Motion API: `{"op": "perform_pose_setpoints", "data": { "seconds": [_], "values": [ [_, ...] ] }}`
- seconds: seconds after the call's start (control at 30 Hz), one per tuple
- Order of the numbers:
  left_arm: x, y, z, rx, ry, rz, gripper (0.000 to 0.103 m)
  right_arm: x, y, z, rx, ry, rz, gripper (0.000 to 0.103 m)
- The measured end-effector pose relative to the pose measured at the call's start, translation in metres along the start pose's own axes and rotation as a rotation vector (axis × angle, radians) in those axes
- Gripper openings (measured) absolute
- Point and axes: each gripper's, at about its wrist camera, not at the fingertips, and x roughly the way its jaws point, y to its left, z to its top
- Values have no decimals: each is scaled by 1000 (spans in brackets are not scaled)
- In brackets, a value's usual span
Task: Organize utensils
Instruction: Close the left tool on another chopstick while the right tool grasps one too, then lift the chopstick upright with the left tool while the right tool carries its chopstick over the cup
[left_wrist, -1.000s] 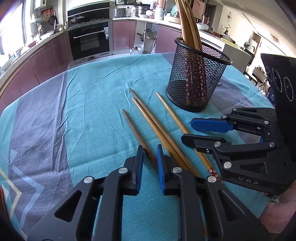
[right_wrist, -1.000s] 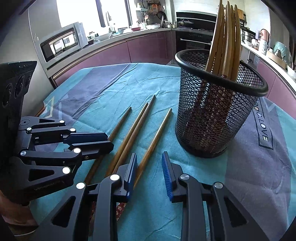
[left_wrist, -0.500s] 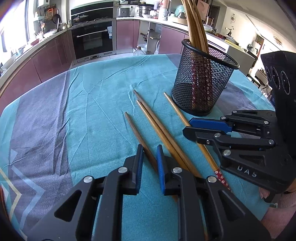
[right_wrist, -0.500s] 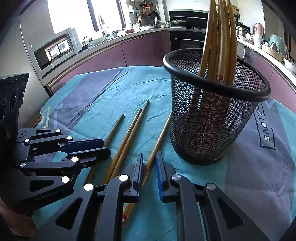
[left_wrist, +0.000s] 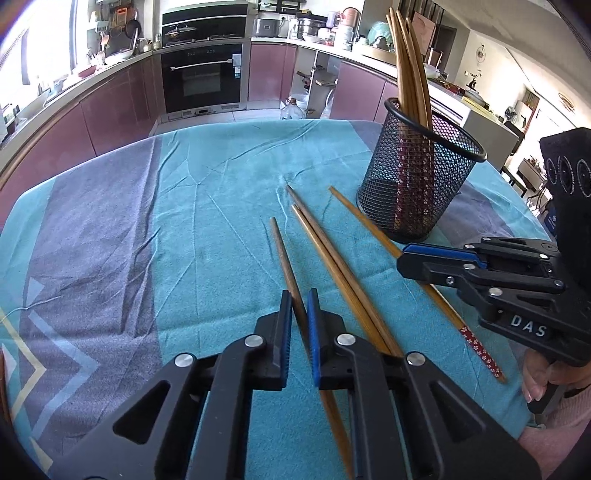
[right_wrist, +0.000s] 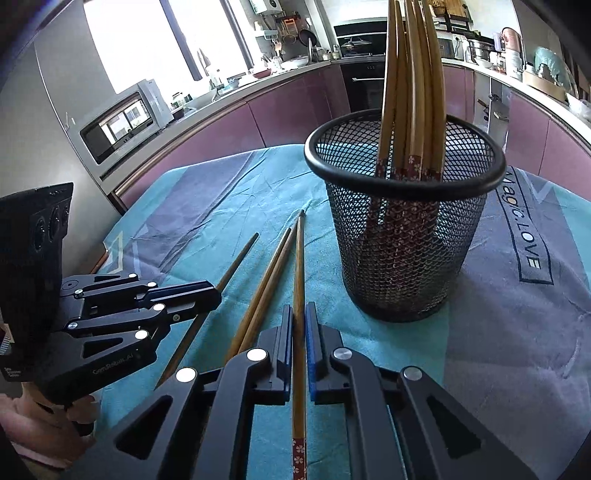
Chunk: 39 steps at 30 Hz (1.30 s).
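Note:
Several wooden chopsticks lie on the teal tablecloth (left_wrist: 203, 229) beside a black mesh holder (left_wrist: 417, 192) that holds several more upright. My left gripper (left_wrist: 298, 306) is shut on the leftmost dark chopstick (left_wrist: 282, 251), low on the cloth. My right gripper (right_wrist: 298, 325) is shut on the rightmost chopstick (right_wrist: 298, 266), whose red patterned end (right_wrist: 297, 458) shows below the jaws. Two chopsticks (left_wrist: 332, 258) lie together between them. The holder (right_wrist: 402, 236) stands just right of my right gripper.
The tablecloth (right_wrist: 517, 332) has grey-purple bands and printed lettering at the right. Kitchen cabinets and an oven (left_wrist: 203, 81) stand behind the table. The person's hands show at the frame edges.
My right gripper closed from open onto the rightmost chopstick. Both cameras rose a little, and the holder looks farther away in the left wrist view.

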Motion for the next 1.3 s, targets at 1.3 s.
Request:
{"op": "perform_pose_setpoints", "data": {
  "seconds": [1.3],
  "values": [
    [-148,9,34,-33,-327,-263,7,-112,-10,26,11,-316,121,5]
  ]
}}
